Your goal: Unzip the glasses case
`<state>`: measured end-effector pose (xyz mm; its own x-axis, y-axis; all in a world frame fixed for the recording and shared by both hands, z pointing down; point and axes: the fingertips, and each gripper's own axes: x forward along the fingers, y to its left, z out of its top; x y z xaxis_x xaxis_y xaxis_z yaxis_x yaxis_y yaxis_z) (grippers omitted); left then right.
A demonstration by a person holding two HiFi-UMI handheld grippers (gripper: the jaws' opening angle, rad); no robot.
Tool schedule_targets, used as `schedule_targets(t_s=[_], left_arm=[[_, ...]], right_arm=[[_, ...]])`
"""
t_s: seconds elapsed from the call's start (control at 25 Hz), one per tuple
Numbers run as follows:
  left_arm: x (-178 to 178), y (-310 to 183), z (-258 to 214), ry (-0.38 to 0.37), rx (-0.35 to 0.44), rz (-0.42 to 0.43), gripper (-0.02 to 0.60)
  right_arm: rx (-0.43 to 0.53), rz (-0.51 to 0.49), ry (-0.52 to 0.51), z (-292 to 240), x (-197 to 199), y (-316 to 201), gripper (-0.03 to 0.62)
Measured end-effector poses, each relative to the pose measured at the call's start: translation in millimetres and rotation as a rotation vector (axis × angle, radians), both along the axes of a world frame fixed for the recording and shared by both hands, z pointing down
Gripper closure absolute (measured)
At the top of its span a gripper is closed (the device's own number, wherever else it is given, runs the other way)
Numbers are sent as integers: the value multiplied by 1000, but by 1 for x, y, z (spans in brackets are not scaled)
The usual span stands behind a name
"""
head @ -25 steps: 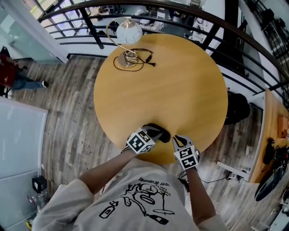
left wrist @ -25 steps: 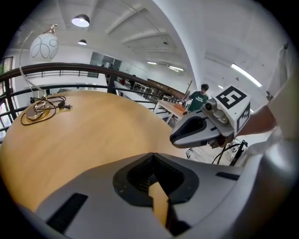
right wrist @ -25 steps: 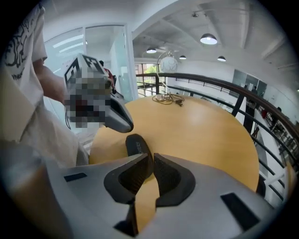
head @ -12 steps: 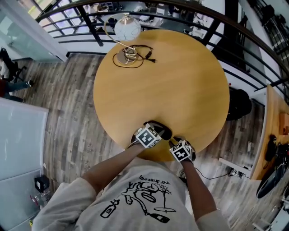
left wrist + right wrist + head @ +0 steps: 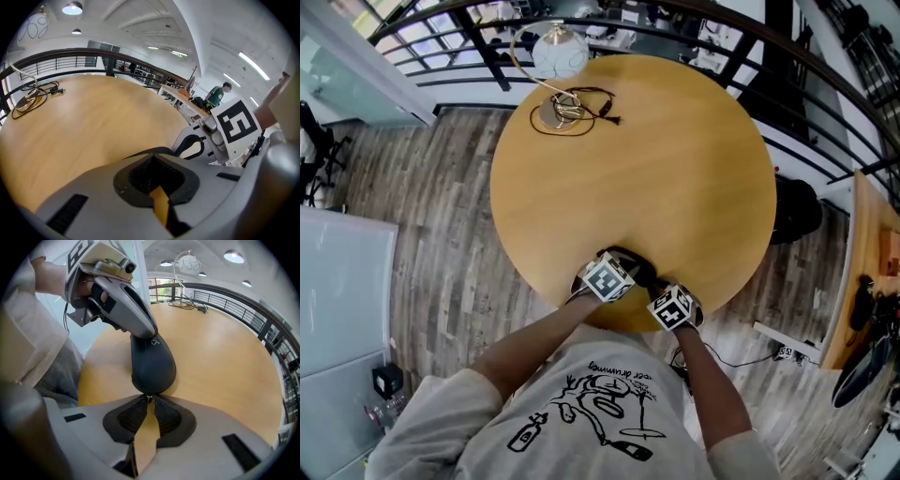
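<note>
A black glasses case [image 5: 634, 266] lies near the front edge of the round wooden table [image 5: 675, 169]. In the right gripper view the glasses case [image 5: 153, 363] points its rounded end at me, and my right gripper [image 5: 149, 400] is shut on the small metal zipper pull at that end. My left gripper [image 5: 123, 303] grips the case's far part, one finger lying over its top. In the left gripper view the left gripper [image 5: 153, 158] is shut, with the case's dark edge [image 5: 140, 153] showing just above the pads. The right gripper [image 5: 199, 143] is close by at its right.
A lamp with a white globe shade [image 5: 559, 52] and a coil of black cable [image 5: 570, 112] sit at the table's far side. A dark railing [image 5: 750, 56] curves round the table. The table's front edge is right against the person's torso [image 5: 591, 403].
My right gripper has moved left, in to the case's near end, and now pinches the zipper pull. The left gripper stays on the case, shifted slightly right.
</note>
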<state>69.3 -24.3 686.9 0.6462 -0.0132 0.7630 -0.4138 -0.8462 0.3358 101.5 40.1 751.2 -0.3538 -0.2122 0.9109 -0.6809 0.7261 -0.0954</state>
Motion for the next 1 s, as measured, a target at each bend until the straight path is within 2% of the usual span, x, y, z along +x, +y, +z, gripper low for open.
schedule_targets(t_s=[0.36,0.76,1.0], left_arm=[[1,1,1,16,-9,-3,575],[-1,3,3,10,-9,4,575],[-1,3,5,6,-1,17,575]], right_arm=[[26,-15,11,1,3,2,569],[41,-80,69,4,6,1,571],[77,-174,158,4,11,-4,571]])
